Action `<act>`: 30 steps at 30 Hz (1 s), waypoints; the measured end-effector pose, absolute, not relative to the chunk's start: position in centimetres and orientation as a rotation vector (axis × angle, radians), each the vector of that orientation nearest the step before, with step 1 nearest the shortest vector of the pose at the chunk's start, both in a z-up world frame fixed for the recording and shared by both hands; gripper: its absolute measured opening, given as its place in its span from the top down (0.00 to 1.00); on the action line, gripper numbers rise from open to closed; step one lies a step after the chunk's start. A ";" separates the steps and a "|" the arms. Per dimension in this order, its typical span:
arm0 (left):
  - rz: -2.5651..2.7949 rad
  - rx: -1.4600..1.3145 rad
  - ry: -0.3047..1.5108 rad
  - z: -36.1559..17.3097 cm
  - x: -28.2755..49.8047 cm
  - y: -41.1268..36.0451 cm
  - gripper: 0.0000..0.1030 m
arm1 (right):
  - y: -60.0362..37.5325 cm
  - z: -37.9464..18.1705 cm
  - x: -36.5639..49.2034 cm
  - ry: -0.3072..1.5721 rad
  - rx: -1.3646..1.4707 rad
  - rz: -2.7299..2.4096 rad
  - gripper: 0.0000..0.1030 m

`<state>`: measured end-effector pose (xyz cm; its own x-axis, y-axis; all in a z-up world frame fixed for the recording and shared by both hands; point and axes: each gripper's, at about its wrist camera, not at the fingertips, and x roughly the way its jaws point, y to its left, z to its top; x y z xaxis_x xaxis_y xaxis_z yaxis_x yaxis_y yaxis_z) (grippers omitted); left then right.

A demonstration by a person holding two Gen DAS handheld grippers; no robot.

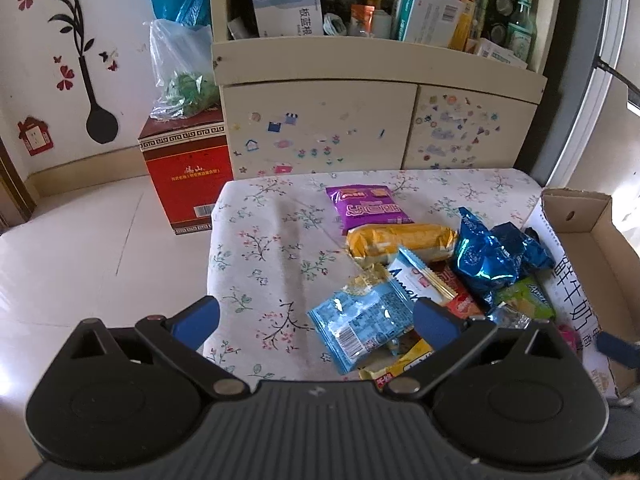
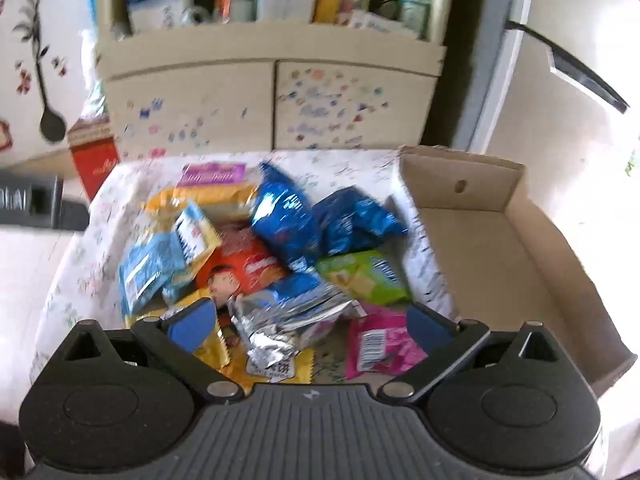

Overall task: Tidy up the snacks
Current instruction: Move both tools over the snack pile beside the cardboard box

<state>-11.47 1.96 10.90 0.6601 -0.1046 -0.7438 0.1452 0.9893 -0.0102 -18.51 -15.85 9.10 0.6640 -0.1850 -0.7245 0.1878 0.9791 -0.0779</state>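
A pile of snack packets lies on the floral tablecloth (image 1: 256, 248): a purple packet (image 1: 366, 206), a yellow packet (image 1: 400, 242), shiny blue bags (image 1: 486, 258), a light blue packet (image 1: 360, 326) and a green packet (image 1: 528, 296). In the right wrist view the pile shows a silver packet (image 2: 290, 318), a pink packet (image 2: 380, 344), a red packet (image 2: 244, 270) and blue bags (image 2: 286, 220). My left gripper (image 1: 316, 322) is open above the light blue packet, holding nothing. My right gripper (image 2: 310, 322) is open over the silver packet, holding nothing. An open cardboard box (image 2: 496, 256) stands right of the pile.
A cream cabinet (image 1: 320, 120) with stickers and cluttered shelves stands behind the table. A red carton (image 1: 186, 176) with a plastic bag on top sits on the floor at the left. The box wall (image 1: 580, 264) borders the table's right side.
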 end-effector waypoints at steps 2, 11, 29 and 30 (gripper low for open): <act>-0.135 0.067 0.840 10.8 -11.5 1.8 0.01 | -16.0 9.8 -18.7 0.797 0.023 -0.215 0.00; -0.142 0.091 0.859 10.5 -12.0 0.8 0.01 | -16.8 13.8 -18.7 0.757 0.031 -0.219 0.00; -0.159 0.131 0.945 8.6 -12.0 -1.9 0.01 | -19.2 10.2 -17.8 0.910 0.097 -0.312 0.00; -0.158 0.133 0.948 8.6 -12.0 -2.0 0.01 | -19.1 10.3 -17.4 0.919 0.098 -0.310 0.00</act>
